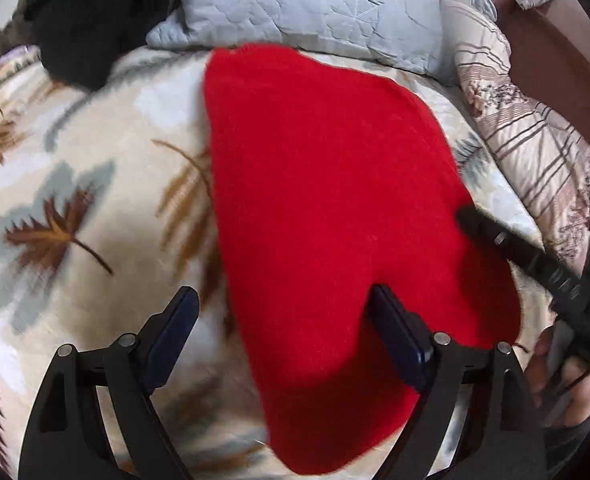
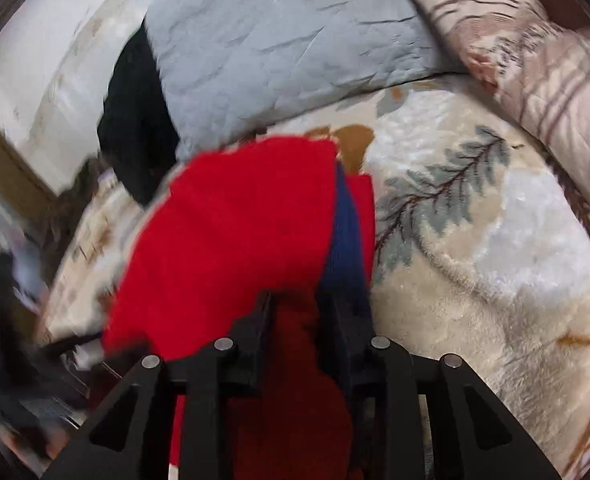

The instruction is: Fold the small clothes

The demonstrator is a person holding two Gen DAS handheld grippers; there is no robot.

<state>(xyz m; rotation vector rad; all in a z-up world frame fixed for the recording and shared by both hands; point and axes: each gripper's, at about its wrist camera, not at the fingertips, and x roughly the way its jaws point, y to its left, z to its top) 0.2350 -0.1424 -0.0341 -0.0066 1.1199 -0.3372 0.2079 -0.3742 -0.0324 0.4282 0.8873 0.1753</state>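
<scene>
A red knit garment (image 1: pixel 327 200) lies on a cream leaf-patterned blanket (image 1: pixel 75 184). My left gripper (image 1: pixel 283 304) is open just above the garment's near left edge, its right finger (image 1: pixel 399 332) over the red cloth and its left finger over the blanket. My right gripper (image 1: pixel 471 220) shows at the garment's right edge. In the right wrist view the right gripper (image 2: pixel 299 304) is shut on the red garment (image 2: pixel 231 232), which has a navy band (image 2: pixel 347 240), and holds part of it lifted.
A grey quilted pillow (image 1: pixel 315 4) and a striped floral cushion (image 1: pixel 527 128) lie at the back. A black garment (image 1: pixel 83 20) lies at the back left. A brown headboard (image 1: pixel 551 56) stands at the far right.
</scene>
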